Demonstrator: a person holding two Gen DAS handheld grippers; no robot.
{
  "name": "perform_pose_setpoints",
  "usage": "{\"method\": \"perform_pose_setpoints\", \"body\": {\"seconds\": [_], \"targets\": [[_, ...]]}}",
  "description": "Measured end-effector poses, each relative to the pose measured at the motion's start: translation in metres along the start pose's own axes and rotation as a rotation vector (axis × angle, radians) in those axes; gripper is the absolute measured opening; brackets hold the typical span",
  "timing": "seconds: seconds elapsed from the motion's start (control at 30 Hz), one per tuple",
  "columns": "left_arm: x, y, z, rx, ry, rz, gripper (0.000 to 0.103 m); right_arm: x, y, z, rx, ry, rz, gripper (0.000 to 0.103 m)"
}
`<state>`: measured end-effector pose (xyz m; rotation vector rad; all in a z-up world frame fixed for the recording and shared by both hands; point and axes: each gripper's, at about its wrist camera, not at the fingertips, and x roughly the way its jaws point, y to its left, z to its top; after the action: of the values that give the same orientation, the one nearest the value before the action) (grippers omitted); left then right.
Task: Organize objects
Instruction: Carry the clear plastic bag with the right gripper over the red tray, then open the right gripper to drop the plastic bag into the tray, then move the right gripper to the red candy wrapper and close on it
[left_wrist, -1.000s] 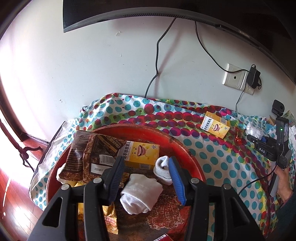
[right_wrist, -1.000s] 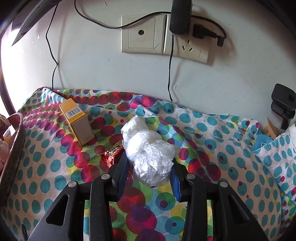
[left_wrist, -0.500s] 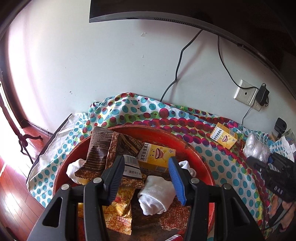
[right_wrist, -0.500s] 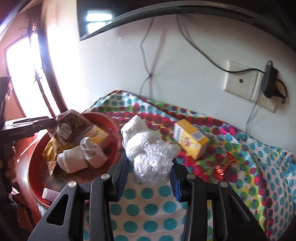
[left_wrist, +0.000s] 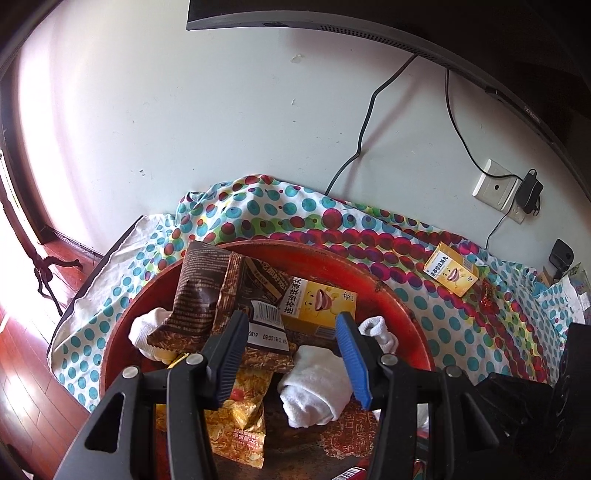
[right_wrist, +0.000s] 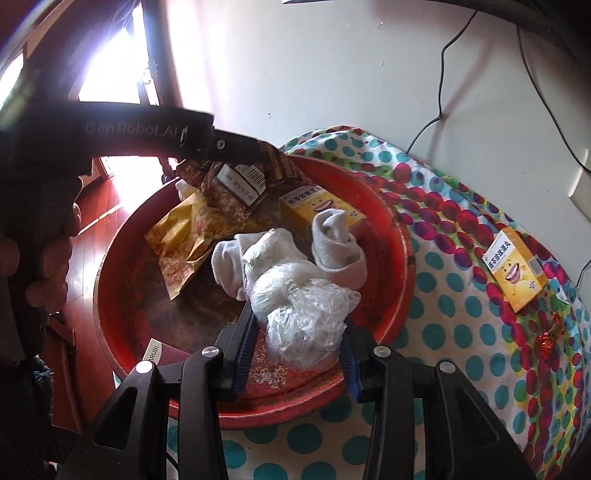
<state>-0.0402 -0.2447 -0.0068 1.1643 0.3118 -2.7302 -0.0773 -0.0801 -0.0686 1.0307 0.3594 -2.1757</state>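
Note:
My right gripper (right_wrist: 299, 354) is shut on a crumpled clear plastic bag (right_wrist: 303, 306), which hangs over the near part of the red basin (right_wrist: 399, 236). In the basin lie rolled white socks (right_wrist: 340, 247), a yellow box (right_wrist: 321, 203), brown snack packets (left_wrist: 207, 295) and a yellow snack packet (right_wrist: 181, 240). My left gripper (left_wrist: 290, 354) hovers open over the same red basin (left_wrist: 391, 288), above a white sock roll (left_wrist: 314, 384), gripping nothing. A second yellow box (right_wrist: 515, 273) and a red candy wrapper (right_wrist: 550, 334) lie on the dotted cloth (right_wrist: 443, 332) to the right.
A hand (right_wrist: 48, 258) holds the left tool's black handle (right_wrist: 147, 133) at the basin's far left. The white wall (left_wrist: 221, 129) stands close behind, with a socket and charger (left_wrist: 517, 192), hanging cables and a monitor's lower edge (left_wrist: 332, 18). The wooden floor (left_wrist: 22, 369) drops away left of the table.
The right gripper has swung left with the plastic bag, from over the dotted cloth to over the red basin. The left gripper drifted slightly and stays open.

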Motion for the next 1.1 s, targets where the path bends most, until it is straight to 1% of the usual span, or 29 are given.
{"method": "perform_pose_setpoints", "body": {"seconds": [0.17,0.37,0.43,0.47,0.5,0.57,0.6,0.67,0.73,0.8,0.93,1.0,1.1], "targets": [[0.004,-0.002,-0.001,0.000,0.010,-0.005,0.050,0.014,0.006,-0.003,-0.021,0.052,0.007,0.039],[0.006,-0.003,-0.002,0.004,0.016,-0.006,0.050,0.022,0.008,-0.003,-0.029,0.061,0.007,0.044],[0.006,-0.004,-0.002,0.004,0.017,-0.003,0.050,0.021,0.007,-0.003,-0.023,0.050,0.008,0.053],[0.007,-0.003,-0.002,0.003,0.017,-0.004,0.050,0.019,0.006,-0.003,-0.016,0.042,0.006,0.063],[0.007,-0.004,-0.002,0.005,0.019,-0.005,0.050,0.017,0.004,-0.003,-0.007,0.029,0.000,0.067],[0.008,-0.005,-0.003,0.008,0.022,0.001,0.050,0.008,-0.001,-0.002,0.005,-0.016,-0.017,0.067],[0.009,-0.005,-0.003,0.009,0.024,0.000,0.050,0.002,-0.006,-0.002,0.011,-0.038,-0.041,0.067],[0.009,-0.007,-0.003,0.012,0.024,-0.005,0.050,-0.011,-0.020,-0.005,0.031,-0.079,-0.076,0.067],[0.010,-0.010,-0.004,0.016,0.026,-0.009,0.050,-0.021,-0.041,-0.010,0.070,-0.092,-0.116,0.067],[0.011,-0.013,-0.004,0.024,0.026,-0.016,0.050,-0.030,-0.066,-0.018,0.125,-0.093,-0.157,0.067],[0.013,-0.025,-0.006,0.048,0.031,-0.029,0.050,-0.042,-0.122,-0.039,0.237,-0.087,-0.280,0.067],[0.015,-0.032,-0.007,0.067,0.035,-0.029,0.050,-0.045,-0.151,-0.049,0.304,-0.079,-0.326,0.066],[0.017,-0.042,-0.010,0.087,0.042,-0.052,0.050,-0.044,-0.186,-0.063,0.388,-0.062,-0.381,0.064]]}}
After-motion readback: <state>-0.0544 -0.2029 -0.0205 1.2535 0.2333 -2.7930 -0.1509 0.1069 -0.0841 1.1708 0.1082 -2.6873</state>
